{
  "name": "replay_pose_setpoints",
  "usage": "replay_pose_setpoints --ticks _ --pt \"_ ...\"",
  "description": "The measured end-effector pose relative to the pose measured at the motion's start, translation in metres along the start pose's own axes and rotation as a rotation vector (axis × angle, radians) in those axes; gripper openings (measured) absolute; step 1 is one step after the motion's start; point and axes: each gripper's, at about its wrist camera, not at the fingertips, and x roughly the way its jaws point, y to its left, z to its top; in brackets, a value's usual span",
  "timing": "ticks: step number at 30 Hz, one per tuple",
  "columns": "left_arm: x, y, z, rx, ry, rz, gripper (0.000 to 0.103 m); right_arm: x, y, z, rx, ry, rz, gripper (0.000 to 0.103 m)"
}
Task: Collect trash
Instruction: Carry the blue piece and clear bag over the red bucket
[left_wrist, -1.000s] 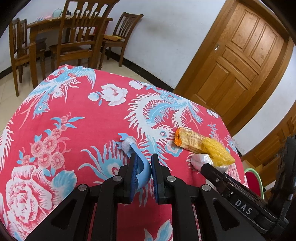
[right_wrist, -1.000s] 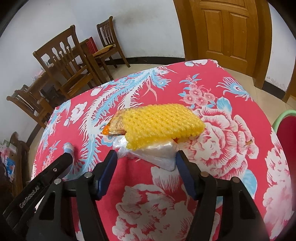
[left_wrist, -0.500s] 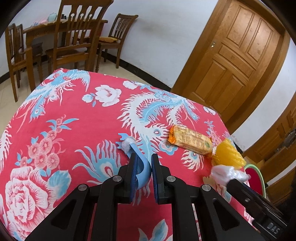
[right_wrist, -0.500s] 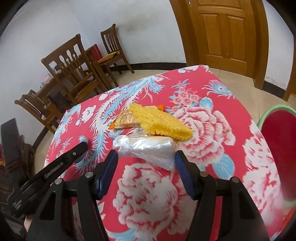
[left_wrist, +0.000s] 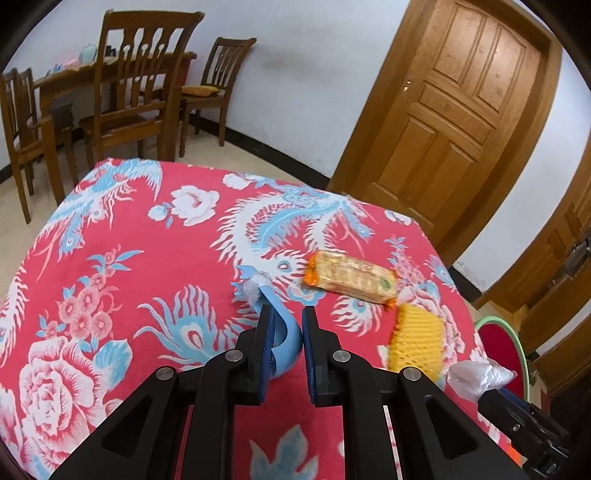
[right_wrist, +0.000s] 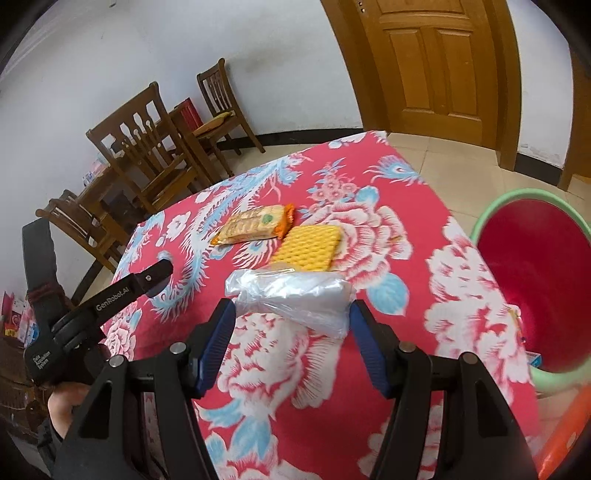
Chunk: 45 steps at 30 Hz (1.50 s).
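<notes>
The left gripper (left_wrist: 285, 325) is clamped tight on a light blue curved plastic piece (left_wrist: 284, 334), whose far end carries a small wad of whitish material (left_wrist: 253, 286) just above the red flowered tablecloth (left_wrist: 122, 236). The right gripper (right_wrist: 291, 314) grips a crumpled clear plastic bag (right_wrist: 295, 295) between its blue pads (right_wrist: 218, 339), the jaws standing fairly wide around the bag's bulk, and holds it clear of the cloth; in the left wrist view the same bag (left_wrist: 480, 376) shows at the lower right, past the table's edge. Still lying on the cloth are an orange-ended cracker packet (right_wrist: 255, 225) and, just beside it and touching its near corner, a yellow foam net sleeve (right_wrist: 306, 247). Off the table's right side stands a red bin with a green rim (right_wrist: 535, 273), near the bag but not under it, with a scrap of something at its inner wall too small to tell. Wooden chairs (left_wrist: 140, 92) and a brown panelled door (left_wrist: 454, 110) line the white wall beyond
</notes>
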Motion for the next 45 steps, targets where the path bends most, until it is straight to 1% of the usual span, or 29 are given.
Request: replay_pose_setpoints --ticks 8,22,34,45 --pt "-0.021 -0.029 -0.003 0.059 -0.012 -0.041 0.015 -0.03 -0.026 -0.003 0.056 -0.05 -0.015 0.066" --pt "-0.041 -0.101 -0.015 0.18 0.005 -0.156 0.015 -0.078 -0.085 -0.009 0.18 -0.131 -0.08 0.066" --pt "-0.038 -0.168 -0.032 0.3 0.032 -0.237 0.015 -0.117 -0.133 -0.018 0.289 -0.212 -0.156 0.066" --pt "-0.028 -0.223 -0.05 0.392 0.066 -0.295 0.015 -0.134 -0.172 -0.024 0.366 -0.249 -0.199 0.066"
